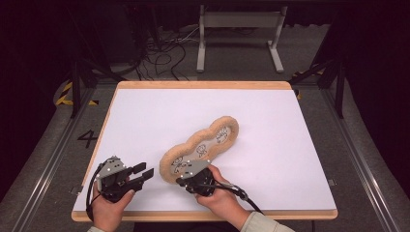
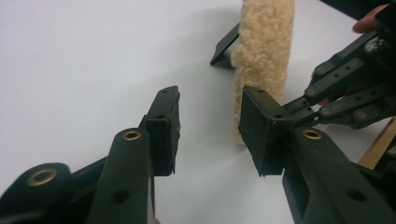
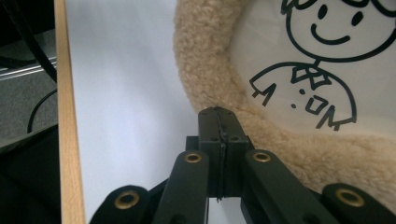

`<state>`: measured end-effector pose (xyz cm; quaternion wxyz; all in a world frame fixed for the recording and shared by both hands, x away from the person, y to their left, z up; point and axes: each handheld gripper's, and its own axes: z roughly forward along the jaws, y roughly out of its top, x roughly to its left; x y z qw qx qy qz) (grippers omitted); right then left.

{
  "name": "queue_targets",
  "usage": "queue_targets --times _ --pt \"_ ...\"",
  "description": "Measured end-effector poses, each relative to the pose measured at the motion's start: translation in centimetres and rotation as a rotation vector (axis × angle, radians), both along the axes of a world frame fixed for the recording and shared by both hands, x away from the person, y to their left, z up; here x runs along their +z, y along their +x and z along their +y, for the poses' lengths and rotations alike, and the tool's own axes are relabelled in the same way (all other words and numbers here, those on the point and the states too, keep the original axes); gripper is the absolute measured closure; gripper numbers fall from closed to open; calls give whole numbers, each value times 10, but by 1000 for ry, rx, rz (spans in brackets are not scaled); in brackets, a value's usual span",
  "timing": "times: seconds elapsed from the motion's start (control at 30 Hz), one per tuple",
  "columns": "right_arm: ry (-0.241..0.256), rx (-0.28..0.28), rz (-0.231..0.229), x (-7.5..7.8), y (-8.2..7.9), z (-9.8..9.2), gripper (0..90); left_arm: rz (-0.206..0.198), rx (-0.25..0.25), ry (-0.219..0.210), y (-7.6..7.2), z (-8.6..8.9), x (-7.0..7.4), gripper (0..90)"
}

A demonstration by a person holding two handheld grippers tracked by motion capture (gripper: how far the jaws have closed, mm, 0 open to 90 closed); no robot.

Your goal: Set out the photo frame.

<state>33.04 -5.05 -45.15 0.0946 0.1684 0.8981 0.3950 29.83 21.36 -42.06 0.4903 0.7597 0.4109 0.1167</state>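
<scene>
The right gripper (image 1: 180, 182), jaws closed, touches the fleecy mat (image 1: 167, 166) running diagonally far-right; left gripper (image 1: 145, 175) gapes empty.

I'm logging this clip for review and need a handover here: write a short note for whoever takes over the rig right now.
Right gripper: jaws shut, at the near end of the fleece-rimmed mat; from the right gripper view I cannot tell whether any fleece is pinched between them.
Left gripper: open, holding nothing, just left of the mat's near end, jaws pointing at it.
The mat lies diagonally mid-table, printed cartoon side up, its near edge raised off the surface in the left gripper view.
Done: right gripper placed at the rim.
Left: probably bring the left gripper onto the rim, then handle the mat with both.
</scene>
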Motion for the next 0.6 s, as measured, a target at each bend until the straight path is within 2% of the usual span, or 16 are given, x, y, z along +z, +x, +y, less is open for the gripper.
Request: queue_targets --times 0.1,0.33,0.4,0.53,0.6 --pt "1 -9 -15 -1 0 3 900 -9 -16 -4 0 -3 1 551" --pt "-7 -29 -7 1 2 -3 862 -18 -43 -18 0 -14 2 453" --pt "-3 -39 -1 3 3 -7 857 -2 -49 -17 1 -19 1 419" --pt "13 -57 1 9 4 -16 850 -3 -68 1 6 -28 -2 411" --pt "21 -67 2 11 4 -22 849 12 -74 6 7 -33 -4 404"
